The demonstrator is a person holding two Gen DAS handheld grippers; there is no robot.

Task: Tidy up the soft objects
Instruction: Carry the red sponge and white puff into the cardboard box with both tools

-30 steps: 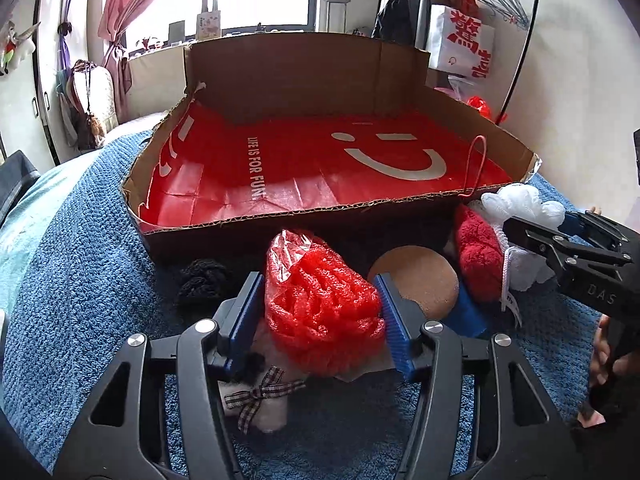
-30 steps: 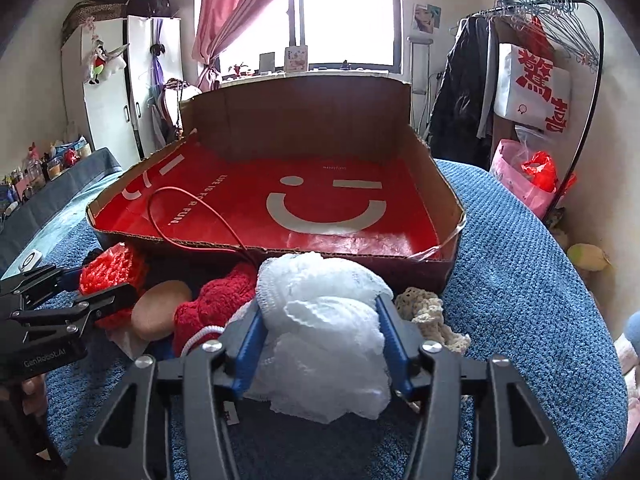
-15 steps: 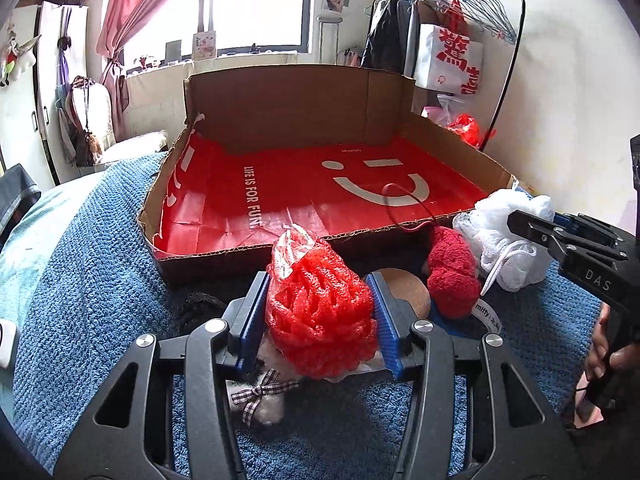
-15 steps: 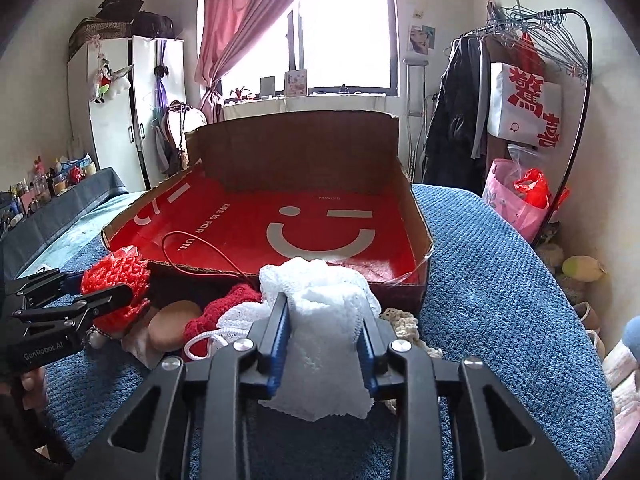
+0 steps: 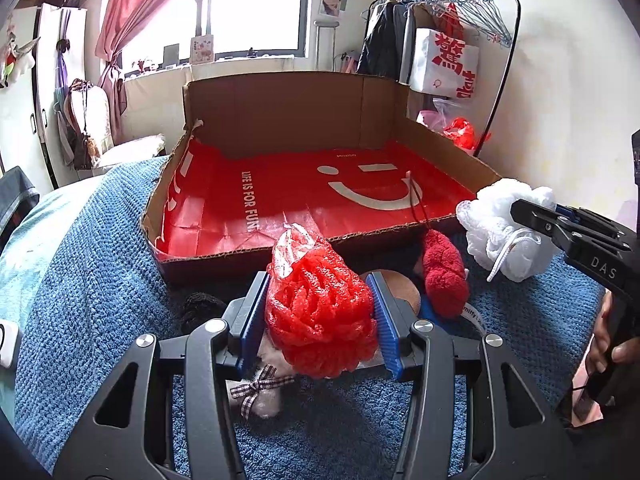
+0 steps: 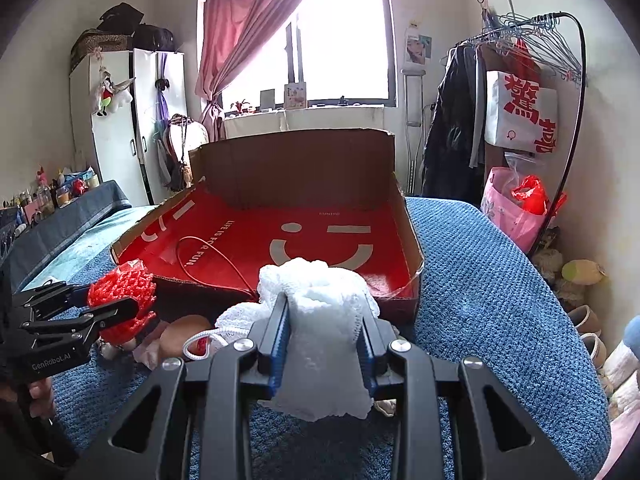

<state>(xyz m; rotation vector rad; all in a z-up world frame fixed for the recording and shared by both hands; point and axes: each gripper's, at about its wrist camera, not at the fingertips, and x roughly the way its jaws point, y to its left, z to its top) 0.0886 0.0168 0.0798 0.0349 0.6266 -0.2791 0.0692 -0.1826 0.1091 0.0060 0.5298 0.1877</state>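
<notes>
Left gripper (image 5: 320, 314) — jaws part-way closed, blue pads pressing both sides of a red mesh sponge (image 5: 320, 312). The sponge has a clear plastic wrap bunched at its top and is held just short of the near wall of the cardboard box (image 5: 304, 116).

Right gripper (image 6: 325, 344) — jaws drawn close together, clamped on a white mesh sponge (image 6: 320, 320) that bulges above and hangs below the pads. A white cord loop trails from it on the left. It sits at the box's near right corner, outside the box.

Cardboard box — shallow and open-topped, lying on a blue knitted blanket (image 5: 92, 264); its floor is covered by a red bag (image 5: 304, 196) printed with a white smiley and "LIFE IS FOR FUN".

Loose items on the blanket, between the grippers and the box wall:
- dark red fluffy piece (image 5: 444, 276), with a thin red cord running from it over the wall into the box
- brown round pad (image 6: 184, 332), partly hidden
- small black woolly item (image 5: 200, 308)
- white fuzzy item with a checked bow (image 5: 260, 390), under the left gripper
</notes>
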